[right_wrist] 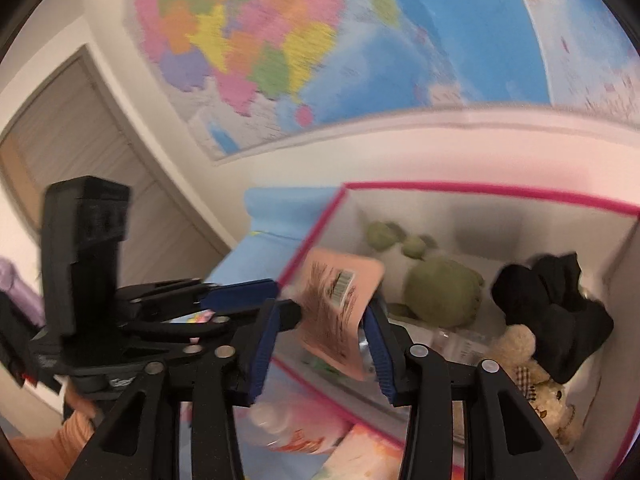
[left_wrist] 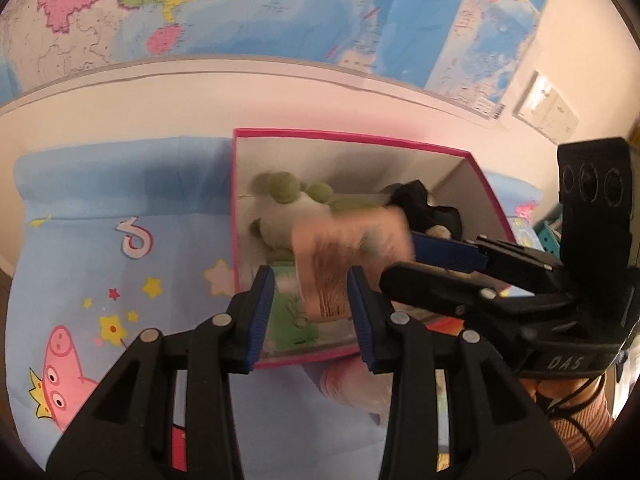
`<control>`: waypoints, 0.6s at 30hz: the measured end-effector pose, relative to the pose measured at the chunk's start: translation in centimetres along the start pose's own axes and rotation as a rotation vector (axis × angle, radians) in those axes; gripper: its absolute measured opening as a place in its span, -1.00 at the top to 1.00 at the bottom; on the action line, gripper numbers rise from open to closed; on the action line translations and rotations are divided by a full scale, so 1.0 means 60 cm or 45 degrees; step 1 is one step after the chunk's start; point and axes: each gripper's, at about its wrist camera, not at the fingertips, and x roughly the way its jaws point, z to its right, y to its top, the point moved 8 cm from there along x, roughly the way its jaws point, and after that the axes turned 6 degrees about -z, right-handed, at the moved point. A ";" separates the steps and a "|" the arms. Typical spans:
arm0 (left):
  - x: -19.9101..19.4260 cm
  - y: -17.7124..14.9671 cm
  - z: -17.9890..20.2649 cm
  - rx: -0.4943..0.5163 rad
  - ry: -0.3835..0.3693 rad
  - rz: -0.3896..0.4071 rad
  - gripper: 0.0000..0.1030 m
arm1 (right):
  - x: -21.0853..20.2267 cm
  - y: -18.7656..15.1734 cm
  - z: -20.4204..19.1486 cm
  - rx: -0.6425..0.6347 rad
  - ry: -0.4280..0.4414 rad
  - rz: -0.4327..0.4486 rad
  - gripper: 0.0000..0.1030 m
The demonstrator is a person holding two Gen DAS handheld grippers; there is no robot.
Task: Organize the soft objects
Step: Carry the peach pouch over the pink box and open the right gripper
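Pink pouch [right_wrist: 340, 312] with a barcode sits between the right gripper's [right_wrist: 324, 344] blue pads, over the near rim of the pink-edged box [right_wrist: 480, 194]; whether the pads press it, cannot tell. Left gripper [left_wrist: 310, 316] is closed, empty, just beside. In the box: green plush [right_wrist: 442, 292], black fabric [right_wrist: 556, 312], beige teddy [right_wrist: 536, 384]. Box rests on a blue cartoon-print cloth [left_wrist: 120, 220].
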 end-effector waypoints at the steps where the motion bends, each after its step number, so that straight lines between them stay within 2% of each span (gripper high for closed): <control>1: -0.001 0.002 -0.002 -0.009 0.003 0.008 0.23 | 0.004 -0.002 0.005 0.005 -0.021 -0.010 -0.04; 8: -0.046 -0.006 -0.012 -0.019 0.012 0.097 0.22 | -0.019 -0.006 0.012 0.007 -0.051 0.018 -0.15; 14: -0.094 -0.038 0.016 0.069 -0.014 0.191 0.00 | -0.084 -0.028 0.012 -0.006 -0.041 0.080 -0.23; 18: -0.120 -0.064 0.053 0.156 -0.065 0.236 -0.13 | -0.131 -0.048 0.006 -0.040 -0.050 0.115 -0.29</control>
